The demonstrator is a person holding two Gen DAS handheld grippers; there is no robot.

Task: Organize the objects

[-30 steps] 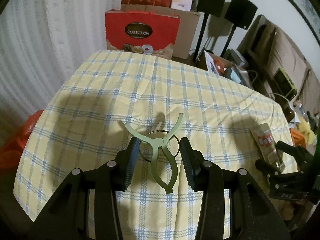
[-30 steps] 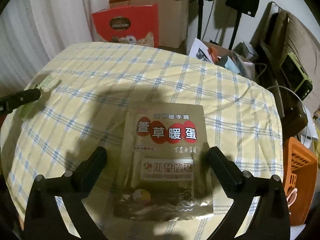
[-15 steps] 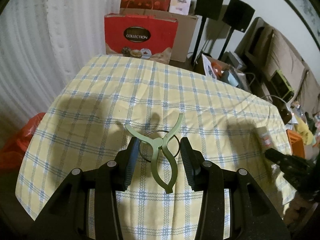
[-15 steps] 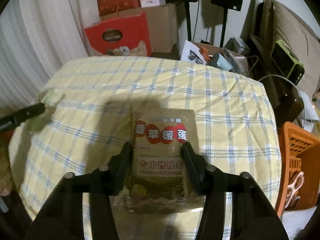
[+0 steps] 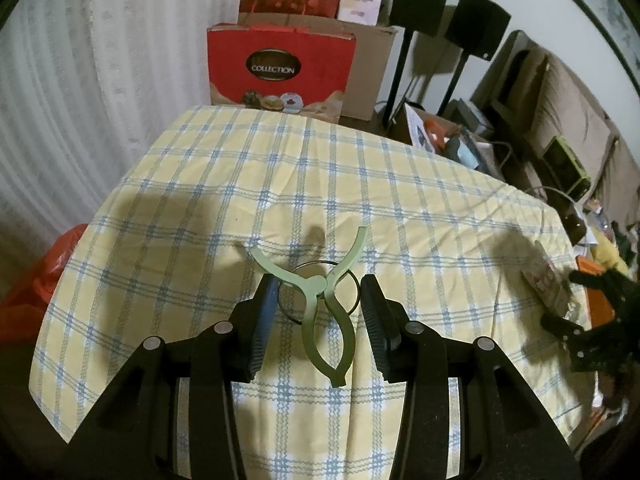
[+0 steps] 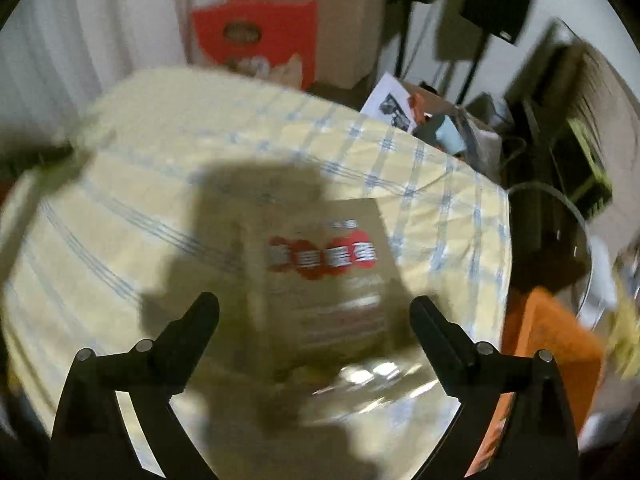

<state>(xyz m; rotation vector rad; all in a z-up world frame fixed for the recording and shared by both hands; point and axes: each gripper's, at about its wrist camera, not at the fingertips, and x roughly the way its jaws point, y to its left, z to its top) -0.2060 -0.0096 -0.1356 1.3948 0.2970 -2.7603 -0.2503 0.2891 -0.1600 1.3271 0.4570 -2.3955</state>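
Yellow cloth with blue checks covers the counter (image 5: 400, 208), with white curtains (image 5: 80, 80) behind it.

The left claw (image 5: 317, 280) is clenched on a pale green plastic clip with a thin metal ring (image 5: 316, 285). The ring spans the gap from one pad to the other, and the clip's upper left arm lies against the left pad. The clip hangs clear of the cloth, its two legs pointing back toward the camera and its shadow on the checks beyond.

The right claw (image 6: 314, 302) is released: its jaws have just been opening and stand wide. A brownish foil packet with red roundels and Chinese print (image 6: 320, 264) lies flat on the cloth between the fingers, touched by neither. This view is badly blurred. The packet sits near the counter's right edge, well apart from the clip.

An orange plastic basket (image 6: 548, 332) stands just past that edge. Beyond the far edge stand a red "COLLECTION" gift bag (image 5: 280, 68), a brown cardboard box (image 5: 368, 68) and black speakers on stands (image 5: 424, 0).
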